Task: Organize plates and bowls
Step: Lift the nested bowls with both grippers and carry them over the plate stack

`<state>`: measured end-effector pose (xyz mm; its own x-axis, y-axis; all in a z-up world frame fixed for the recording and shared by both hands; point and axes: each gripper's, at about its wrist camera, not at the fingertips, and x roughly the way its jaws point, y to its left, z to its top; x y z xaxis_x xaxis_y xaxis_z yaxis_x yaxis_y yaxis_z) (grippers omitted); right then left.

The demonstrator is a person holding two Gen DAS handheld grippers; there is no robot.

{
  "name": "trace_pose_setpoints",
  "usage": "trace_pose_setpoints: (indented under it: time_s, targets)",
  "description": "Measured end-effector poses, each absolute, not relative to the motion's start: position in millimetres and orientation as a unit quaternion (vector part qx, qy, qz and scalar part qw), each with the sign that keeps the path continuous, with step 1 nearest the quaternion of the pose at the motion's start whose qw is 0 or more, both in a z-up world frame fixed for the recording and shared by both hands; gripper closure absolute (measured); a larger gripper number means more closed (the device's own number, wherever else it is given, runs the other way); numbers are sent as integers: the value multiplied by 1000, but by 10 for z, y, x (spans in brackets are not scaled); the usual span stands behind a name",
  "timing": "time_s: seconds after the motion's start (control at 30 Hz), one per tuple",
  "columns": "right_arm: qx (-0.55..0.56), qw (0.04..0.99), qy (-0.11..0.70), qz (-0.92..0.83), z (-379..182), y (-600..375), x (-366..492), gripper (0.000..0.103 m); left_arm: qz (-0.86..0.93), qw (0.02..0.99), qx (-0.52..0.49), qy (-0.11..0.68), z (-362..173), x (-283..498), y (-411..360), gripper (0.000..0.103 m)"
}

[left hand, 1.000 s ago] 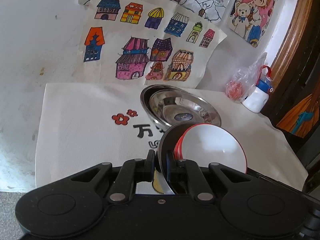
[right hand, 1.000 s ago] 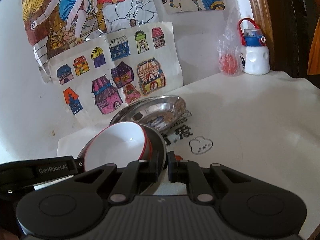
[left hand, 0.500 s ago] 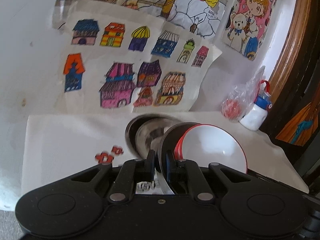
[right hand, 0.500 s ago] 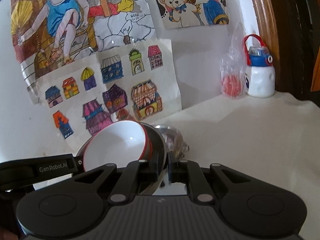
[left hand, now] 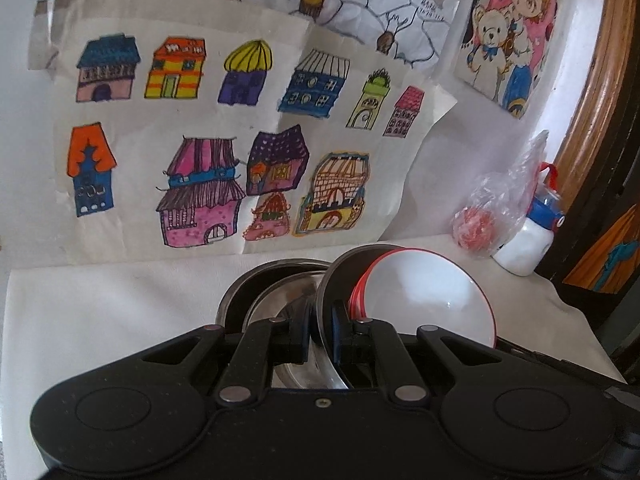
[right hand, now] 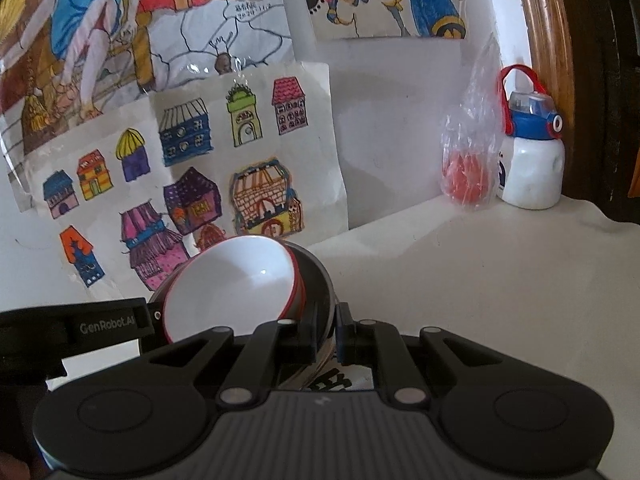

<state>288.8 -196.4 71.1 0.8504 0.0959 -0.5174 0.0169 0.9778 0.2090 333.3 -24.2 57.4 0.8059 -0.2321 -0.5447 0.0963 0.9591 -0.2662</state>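
A dark steel bowl (left hand: 339, 276) holds nested white bowls with red rims (left hand: 424, 300), and the stack tilts in the air between my two grippers. My left gripper (left hand: 320, 332) is shut on the steel bowl's left rim. My right gripper (right hand: 328, 334) is shut on its right rim (right hand: 318, 280), with the white bowls (right hand: 232, 284) to its left. Just past and below the stack, stacked shiny steel plates (left hand: 272, 292) rest on the white cloth (left hand: 100, 304), partly hidden by the fingers.
Children's drawings (left hand: 208, 152) cover the wall close ahead. At the back right stand a white bottle with a blue lid (right hand: 530, 160) and a plastic bag holding something red (right hand: 466, 176). A wooden door frame (right hand: 544, 28) borders the right. The cloth's right side (right hand: 460, 280) is bare.
Both grippers have carried the bowl stack forward toward the wall. The steel plates on the cloth, earlier ahead of the stack, now sit close under it. Both grips are unchanged.
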Motion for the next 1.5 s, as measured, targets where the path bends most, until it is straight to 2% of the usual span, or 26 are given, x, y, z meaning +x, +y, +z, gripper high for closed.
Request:
trace_pose_setpoints:
  time_s: [1.5]
  targets:
    - [85,950,298,49,562,-1741,3248,93,-53,940,-110,319,357,3598,-98,95]
